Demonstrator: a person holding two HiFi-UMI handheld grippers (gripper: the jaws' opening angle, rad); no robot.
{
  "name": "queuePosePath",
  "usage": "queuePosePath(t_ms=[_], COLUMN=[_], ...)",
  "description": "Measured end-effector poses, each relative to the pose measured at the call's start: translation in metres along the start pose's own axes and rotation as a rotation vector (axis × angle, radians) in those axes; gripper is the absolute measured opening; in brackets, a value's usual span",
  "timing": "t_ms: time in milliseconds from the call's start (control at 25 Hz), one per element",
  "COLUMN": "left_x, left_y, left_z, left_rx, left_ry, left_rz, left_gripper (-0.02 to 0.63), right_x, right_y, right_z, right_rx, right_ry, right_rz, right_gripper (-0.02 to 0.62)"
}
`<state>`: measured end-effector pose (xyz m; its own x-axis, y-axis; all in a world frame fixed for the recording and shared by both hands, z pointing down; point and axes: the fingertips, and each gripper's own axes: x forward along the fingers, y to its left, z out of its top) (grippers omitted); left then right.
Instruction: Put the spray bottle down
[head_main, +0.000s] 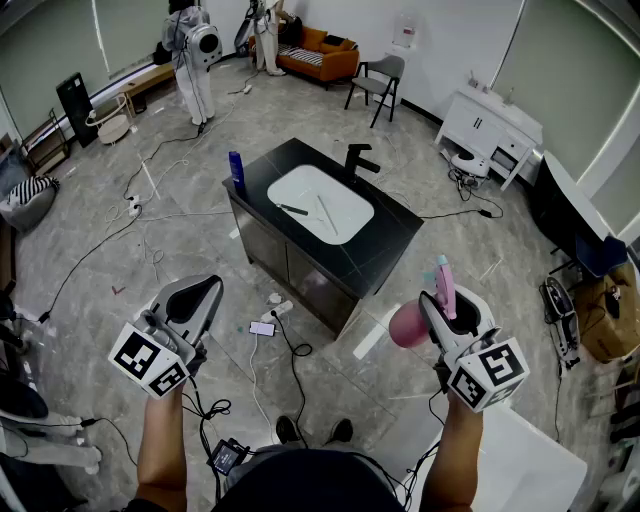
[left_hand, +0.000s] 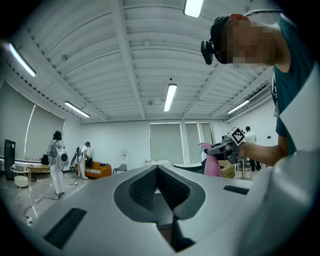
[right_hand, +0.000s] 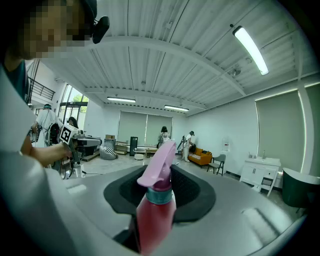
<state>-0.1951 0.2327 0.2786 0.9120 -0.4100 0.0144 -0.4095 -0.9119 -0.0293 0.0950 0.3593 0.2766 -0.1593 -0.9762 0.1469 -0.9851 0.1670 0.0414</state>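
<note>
We hold the right gripper at about four o'clock in the head view. Its jaws pinch the pink spray bottle, which is up in the air over the floor and rests on nothing. In the right gripper view the bottle stands upright between the ribbed pads, with its pale trigger head at twelve o'clock, a teal collar under it and the darker pink body at six. In the head view the round body bulges out on the gripper's nine o'clock side. Our left gripper sits at eight o'clock, well apart from the other one. Its jaws are pressed together, tip to tip, with nothing between them. Ahead at twelve o'clock stands a black counter, well apart from both grippers, with a white basin sunk into it. A black faucet is at the basin's one o'clock and a blue bottle at the counter's ten o'clock corner. A phone lies on the floor by the counter's foot, between the two grippers.
</note>
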Motion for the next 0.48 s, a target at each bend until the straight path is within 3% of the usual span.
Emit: queuePosePath(t_ms=[480], left_x=[0.000], left_y=[0.028], left_z=[-0.006], left_rx=[-0.002], left_ry=[0.000], left_rz=[-0.037], left_gripper=[0.003], right_x=[0.024], right_y=[0.011], right_z=[0.000], right_rx=[0.025], right_ry=[-0.004], right_rz=[-0.023], right_gripper=[0.143])
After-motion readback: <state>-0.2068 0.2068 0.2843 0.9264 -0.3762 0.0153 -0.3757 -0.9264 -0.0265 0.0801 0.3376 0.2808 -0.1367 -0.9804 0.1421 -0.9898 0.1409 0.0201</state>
